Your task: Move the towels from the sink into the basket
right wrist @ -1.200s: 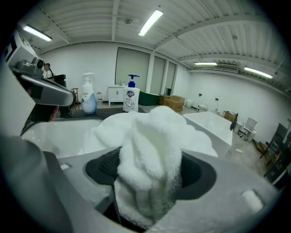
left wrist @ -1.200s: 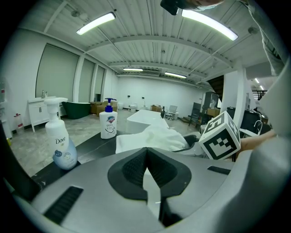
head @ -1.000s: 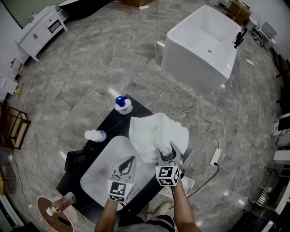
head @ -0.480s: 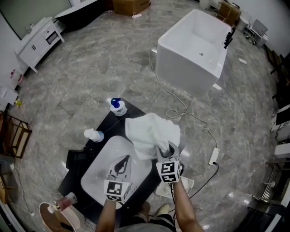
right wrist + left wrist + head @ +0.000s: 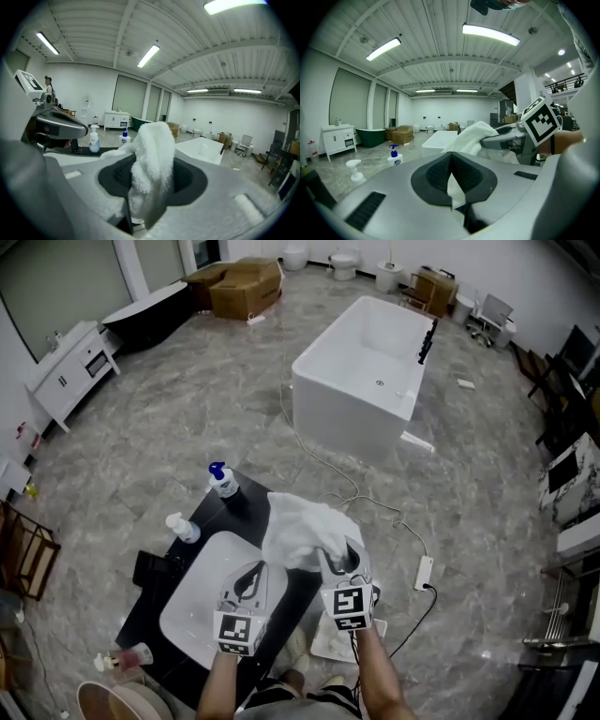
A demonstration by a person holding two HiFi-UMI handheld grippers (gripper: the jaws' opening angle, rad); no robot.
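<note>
White towel (image 5: 298,524), one, in right tongs (image 5: 338,558), jaws just closing; two bottles (image 5: 222,482) (image 5: 184,529)

Both forearms come up from the bottom edge of the head view, side by side and well apart. The left gripper (image 5: 251,576), at lower centre, points ahead and slightly down, its fingers (image 5: 436,174) pressed together with nothing between them. The right gripper (image 5: 336,559), just to its right, has just been closing its fingers, which pinch a fold of white towel (image 5: 300,521).
</note>
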